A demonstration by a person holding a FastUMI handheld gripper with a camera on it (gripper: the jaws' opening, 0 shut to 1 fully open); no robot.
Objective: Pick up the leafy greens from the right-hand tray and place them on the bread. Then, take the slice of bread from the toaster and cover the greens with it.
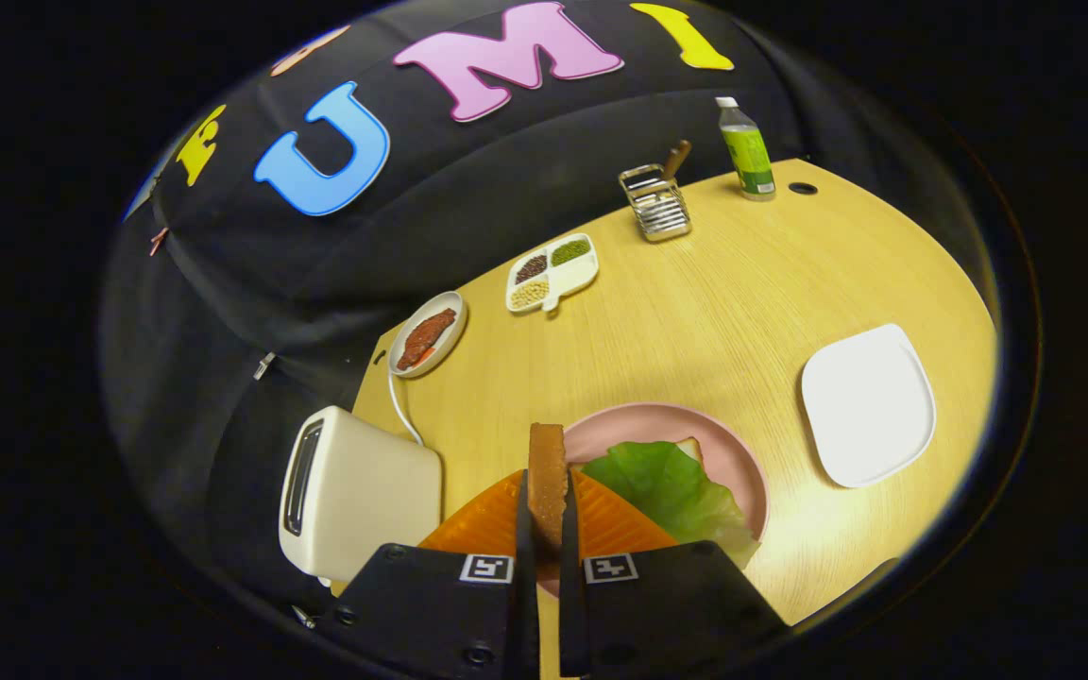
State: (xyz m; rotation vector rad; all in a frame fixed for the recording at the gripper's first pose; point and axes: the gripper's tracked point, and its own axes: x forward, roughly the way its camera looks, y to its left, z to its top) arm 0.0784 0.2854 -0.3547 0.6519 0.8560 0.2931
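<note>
A wooden table (pixel 695 312) is carrying the whole spread, largest to smallest. The gripper (pixel 548 529) is hanging over its near edge, its two orange fingers (pixel 483 524) squeezing in on a slice of toast (pixel 547 482), which is standing on edge between them, crust edge facing the camera. Just beyond the fingers, a pink plate (pixel 714 439) is holding the bottom bread (pixel 688 446), with the greens (pixel 671 491) already lying across it and spilling over the near rim. Left of the fingers, the cream toaster (pixel 355 491) is sitting with its slot turned towards the booth wall, a white cord (pixel 399 406) trailing from it. To the right, a white tray (pixel 868 404) is lying well apart from the plate. Farther back, a small dish (pixel 428 333) of reddish food, a divided dish (pixel 552 272) of beans, a wire rack (pixel 655 203) and a green bottle (pixel 747 151) are lining the far side.
</note>
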